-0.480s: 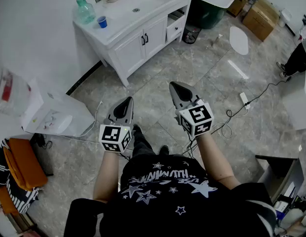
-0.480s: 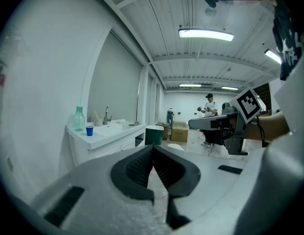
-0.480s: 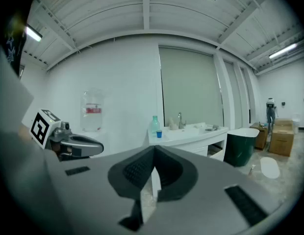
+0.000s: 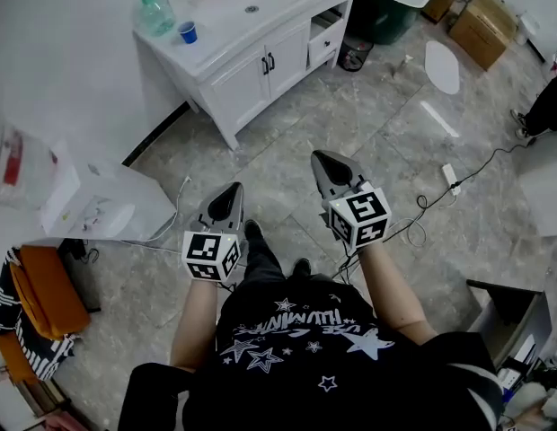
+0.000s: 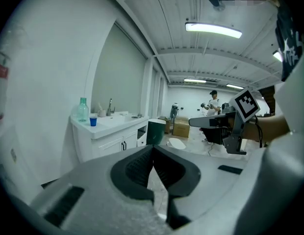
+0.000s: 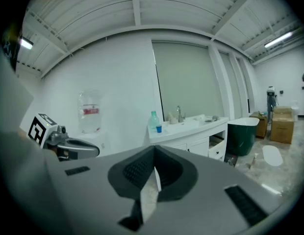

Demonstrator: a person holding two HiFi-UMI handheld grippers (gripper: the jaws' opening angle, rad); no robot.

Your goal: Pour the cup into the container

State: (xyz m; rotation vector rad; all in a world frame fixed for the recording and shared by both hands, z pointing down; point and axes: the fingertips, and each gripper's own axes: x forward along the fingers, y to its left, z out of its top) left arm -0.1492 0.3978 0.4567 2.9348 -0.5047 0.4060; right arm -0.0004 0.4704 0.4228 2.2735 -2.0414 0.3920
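Note:
A small blue cup stands on the white vanity counter beside a green-tinted bottle, far ahead of both grippers. The cup and bottle also show at the left of the left gripper view, and the cup near the middle of the right gripper view. My left gripper and right gripper hang side by side over the bare floor. Both are shut with nothing between their jaws.
A sink is set in the counter. A dark green bin stands right of the vanity, cardboard boxes beyond it. A white water dispenser stands at the left. Cables lie on the floor at the right.
The vanity sits slightly higher in the head view than before. Both grippers stay shut and nearly where they were.

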